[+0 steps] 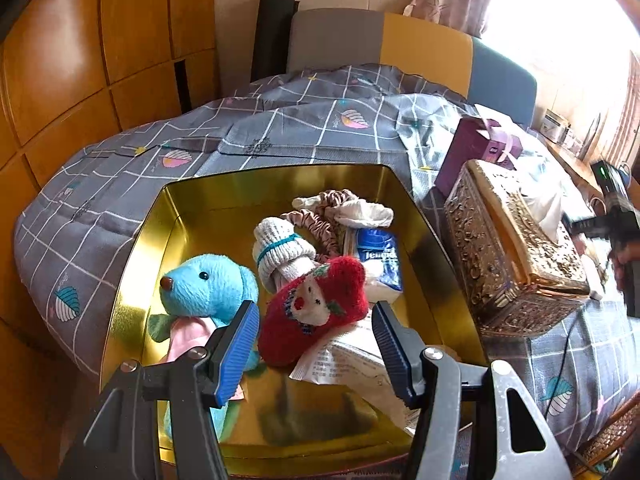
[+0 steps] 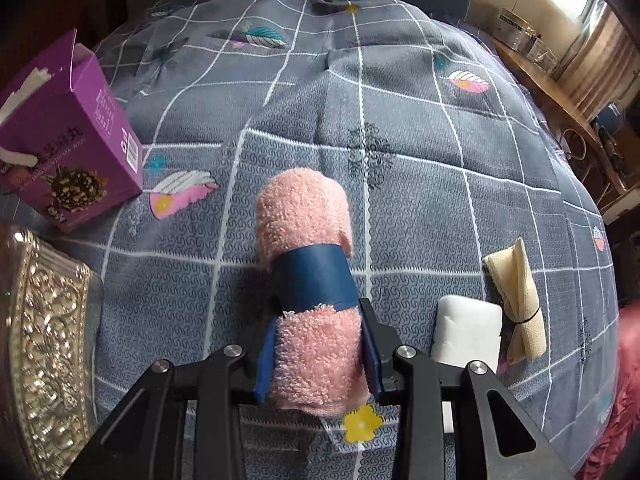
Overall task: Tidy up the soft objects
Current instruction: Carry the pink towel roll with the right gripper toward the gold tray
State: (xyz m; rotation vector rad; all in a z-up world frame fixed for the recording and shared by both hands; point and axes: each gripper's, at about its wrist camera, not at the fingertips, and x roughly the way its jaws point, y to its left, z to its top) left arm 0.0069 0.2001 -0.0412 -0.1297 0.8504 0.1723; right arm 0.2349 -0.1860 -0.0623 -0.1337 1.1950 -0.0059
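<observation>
Right wrist — towel roll [image 2: 310,280] between fingers [image 2: 370,344]

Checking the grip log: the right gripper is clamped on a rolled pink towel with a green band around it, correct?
Nearly. The right gripper is clamped on the rolled pink towel, but its band is dark blue, not green, as the right wrist view shows.

A grey quilt [image 2: 400,200] is crossed by white grid lines and dotted with pink and teal leaves. A pink rolled towel [image 2: 308,280] is banded in dark blue. The tray [image 1: 192,208] is gold; inside, a sky-blue plush toy [image 1: 208,284] and a red sock [image 1: 316,308], seemingly Santa-patterned, are seen.
</observation>
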